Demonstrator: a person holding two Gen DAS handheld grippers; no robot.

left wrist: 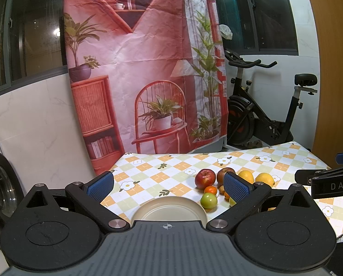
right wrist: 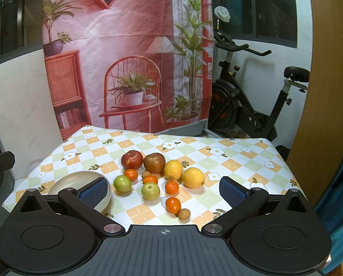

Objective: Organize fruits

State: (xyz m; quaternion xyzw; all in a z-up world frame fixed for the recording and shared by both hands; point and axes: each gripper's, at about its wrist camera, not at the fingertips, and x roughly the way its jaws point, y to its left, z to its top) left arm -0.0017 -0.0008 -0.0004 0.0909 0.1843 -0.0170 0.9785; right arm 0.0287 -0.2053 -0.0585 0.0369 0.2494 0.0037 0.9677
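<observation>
Both tools, left tool (left wrist: 169, 185) and right tool (right wrist: 164, 187), hang spread wide and empty above the worktop (right wrist: 235, 158), so I would lower the right one squarely over a single fruit from the loose fruits (right wrist: 157, 174) beside the empty plate (right wrist: 63, 184).

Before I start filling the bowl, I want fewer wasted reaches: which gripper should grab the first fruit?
Probably the right gripper: its open jaws face the fruit cluster, with a small orange close ahead. The left gripper, also open, is centred over the empty cream bowl, fruit off to its right.
</observation>
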